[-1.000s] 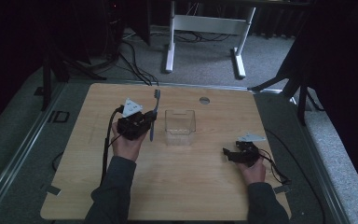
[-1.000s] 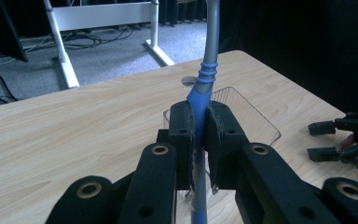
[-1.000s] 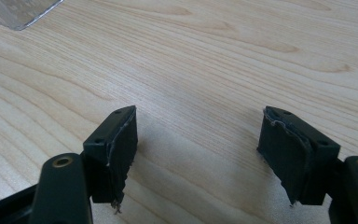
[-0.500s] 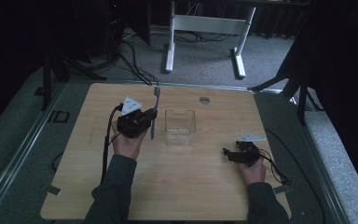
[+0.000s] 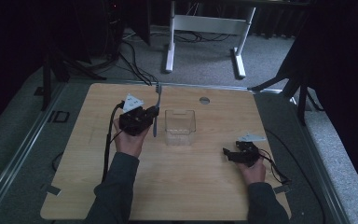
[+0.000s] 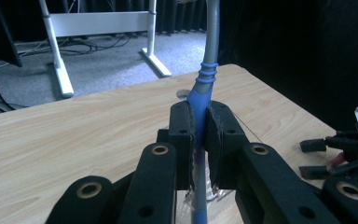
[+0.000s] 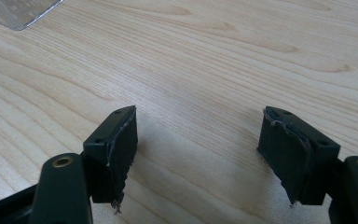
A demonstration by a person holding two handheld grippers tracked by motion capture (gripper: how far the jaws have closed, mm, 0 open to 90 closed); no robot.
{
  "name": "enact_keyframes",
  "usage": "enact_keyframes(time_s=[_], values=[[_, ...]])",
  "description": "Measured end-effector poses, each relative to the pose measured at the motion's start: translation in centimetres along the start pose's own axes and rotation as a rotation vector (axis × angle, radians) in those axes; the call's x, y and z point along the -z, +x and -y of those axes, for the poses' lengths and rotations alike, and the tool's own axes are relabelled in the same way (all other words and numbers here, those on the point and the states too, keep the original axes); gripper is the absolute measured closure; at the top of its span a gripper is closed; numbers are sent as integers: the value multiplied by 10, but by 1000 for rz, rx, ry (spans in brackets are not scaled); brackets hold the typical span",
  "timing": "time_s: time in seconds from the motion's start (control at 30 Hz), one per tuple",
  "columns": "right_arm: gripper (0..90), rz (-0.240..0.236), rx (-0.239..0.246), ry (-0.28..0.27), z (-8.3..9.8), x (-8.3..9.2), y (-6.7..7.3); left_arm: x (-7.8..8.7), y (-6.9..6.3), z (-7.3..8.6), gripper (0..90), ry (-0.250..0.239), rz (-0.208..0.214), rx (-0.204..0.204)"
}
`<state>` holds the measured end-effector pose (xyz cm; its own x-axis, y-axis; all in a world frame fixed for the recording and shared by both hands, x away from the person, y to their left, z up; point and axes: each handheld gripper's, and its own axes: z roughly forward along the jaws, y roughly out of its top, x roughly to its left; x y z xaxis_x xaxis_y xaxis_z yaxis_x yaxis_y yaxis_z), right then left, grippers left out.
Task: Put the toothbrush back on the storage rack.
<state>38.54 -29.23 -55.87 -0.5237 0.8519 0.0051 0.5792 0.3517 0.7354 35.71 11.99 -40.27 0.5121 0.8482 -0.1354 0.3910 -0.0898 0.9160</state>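
**Toothbrush in hand, container not yet reached**

You have the toothbrush pinched in your left gripper: in the left gripper view both pads are pressed flat against the blue part of the handle, with the grey shaft rising out of the top of that view. From above, the brush stands off the wooden table, bristle end pointing away from you toward the far edge, handle end toward you.

The clear container sits just to the right of the brush, near but not touching it, and looks empty (its walls are transparent, so take that as a likely reading rather than a certain one).

Your right gripper rests low over the table on the right side, well apart from the container. Its jaws stand wide apart with nothing between them; bare wood grain shows in the gap.

As I judge it, the pick-up is done and the grip looks firm. What is left is the carry across to the container, lining the brush up over its opening, and letting go.
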Motion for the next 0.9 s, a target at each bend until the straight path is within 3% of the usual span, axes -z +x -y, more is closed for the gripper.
enact_keyframes(time_s=[0.67, 0.9], values=[[276, 1, 2, -1, 0, 0, 0, -8, -1, -7, 814, -29, -22, 16], [276, 1, 2, -1, 0, 0, 0, -11, 0, -8, 814, -55, -13, 30]])
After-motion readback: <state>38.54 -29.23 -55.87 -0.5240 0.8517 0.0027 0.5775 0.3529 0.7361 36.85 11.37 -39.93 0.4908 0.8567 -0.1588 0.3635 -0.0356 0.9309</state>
